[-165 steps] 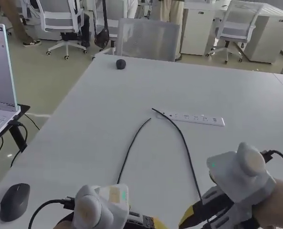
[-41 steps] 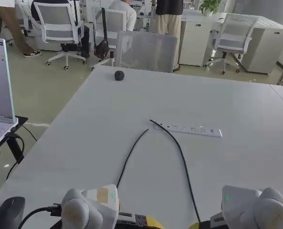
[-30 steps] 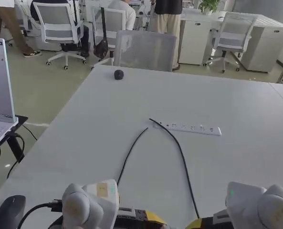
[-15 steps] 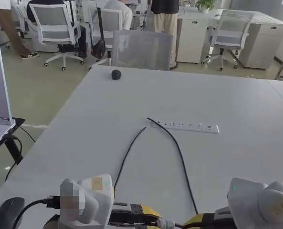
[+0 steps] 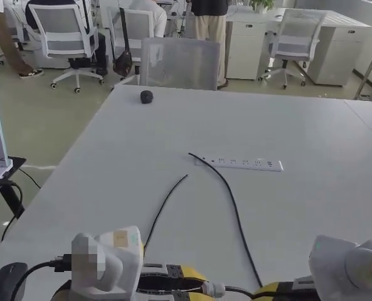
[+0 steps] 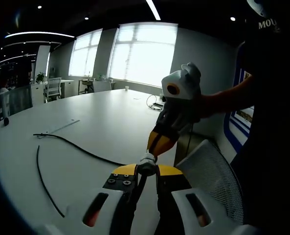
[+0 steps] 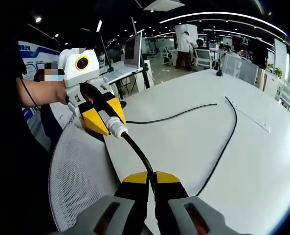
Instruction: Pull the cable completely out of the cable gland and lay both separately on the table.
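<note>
A pale cable gland [image 5: 212,289] hangs at the near table edge with my left gripper [image 5: 195,283] shut on it; in the left gripper view the gland [image 6: 146,164] sits between the yellow tips of that gripper [image 6: 145,171]. A black cable [image 7: 135,149] leaves the gland [image 7: 116,128] and runs into my right gripper [image 7: 151,177], which is shut on it a short way along. In the head view the right gripper [image 5: 275,291] is low right, and the cable [image 5: 233,207] trails on across the white table [image 5: 298,125].
A second loose black cable [image 5: 164,207] lies left of the held one. A white power strip [image 5: 242,163] lies mid-table and a small dark round object [image 5: 147,96] at the far edge. A mouse [image 5: 4,285] is at near left. Office chairs [image 5: 179,63] stand beyond.
The two grippers have drawn a little apart at the near edge, and the gland with a short stretch of cable now shows between them. The head camera has tilted.
</note>
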Demonstrator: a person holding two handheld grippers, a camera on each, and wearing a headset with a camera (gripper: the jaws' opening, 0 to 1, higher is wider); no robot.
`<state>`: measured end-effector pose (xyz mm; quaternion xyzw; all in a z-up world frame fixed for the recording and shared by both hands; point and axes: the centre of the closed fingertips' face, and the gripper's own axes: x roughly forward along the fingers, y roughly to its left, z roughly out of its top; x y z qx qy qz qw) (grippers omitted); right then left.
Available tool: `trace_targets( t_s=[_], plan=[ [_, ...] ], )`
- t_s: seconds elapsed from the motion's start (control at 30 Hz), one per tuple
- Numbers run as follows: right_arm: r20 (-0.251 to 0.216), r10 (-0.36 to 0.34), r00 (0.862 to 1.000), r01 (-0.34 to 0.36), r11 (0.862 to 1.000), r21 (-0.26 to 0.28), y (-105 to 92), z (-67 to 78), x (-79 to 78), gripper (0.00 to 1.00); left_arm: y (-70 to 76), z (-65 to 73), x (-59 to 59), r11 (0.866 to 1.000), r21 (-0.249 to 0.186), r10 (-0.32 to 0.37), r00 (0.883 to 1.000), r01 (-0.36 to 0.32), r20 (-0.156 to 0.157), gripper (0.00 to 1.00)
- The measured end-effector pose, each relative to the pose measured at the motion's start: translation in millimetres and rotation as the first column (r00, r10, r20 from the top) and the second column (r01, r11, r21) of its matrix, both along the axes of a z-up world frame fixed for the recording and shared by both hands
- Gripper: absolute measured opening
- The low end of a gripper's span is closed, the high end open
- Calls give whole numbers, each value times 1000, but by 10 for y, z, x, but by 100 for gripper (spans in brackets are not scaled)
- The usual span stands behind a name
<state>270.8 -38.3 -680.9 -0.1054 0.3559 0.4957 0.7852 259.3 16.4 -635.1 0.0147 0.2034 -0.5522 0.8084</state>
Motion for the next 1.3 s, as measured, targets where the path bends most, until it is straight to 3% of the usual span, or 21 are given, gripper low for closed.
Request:
trace_targets(
  t_s=[0.2,0.3,0.4,0.53,0.6,0.73,0.83,1.0,1.1,1.2,1.3],
  plan=[
    [-21,-40,999,39,999,-4,-28,-55,12,0,2,-15,-2,1000,3,7,1000,-7,0,14],
    [-26,-22,999,22,1000,2,-16,-62,-16,0,10,-22,-10,1000,1,13,1000,-13,-7,14],
    [9,2,1000,-2,1000,-4,-9,-55,-22,0,25,-44,-20,1000,8,15,1000,-15,-11,15],
    [13,25,1000,-25,1000,1,4,-51,-55,0,52,-49,0,999,9,36,999,-36,-12,15],
    [45,65,997,-65,998,-2,17,-29,-79,1,50,-42,-6,999,2,35,999,-35,-18,15],
    [45,50,998,-51,999,18,3,34,-44,2,58,-48,-6,999,1,33,999,-33,-23,15],
    [65,35,997,-37,999,33,37,138,-5,12,54,-47,8,999,1,33,999,-33,-21,15],
    [168,125,978,-120,992,-40,178,321,-12,16,27,-48,14,1000,-3,29,999,-29,-29,15],
    [201,183,962,-170,982,-82,321,396,-63,15,14,-43,16,1000,-3,23,999,-24,-28,15],
    [248,216,945,-177,970,-169,343,398,-24,11,11,-40,22,1000,-4,19,999,-19,-32,15],
    [257,253,933,-205,958,-199,398,384,-68,10,11,-33,31,1000,-3,17,999,-17,-30,15]
  ],
)
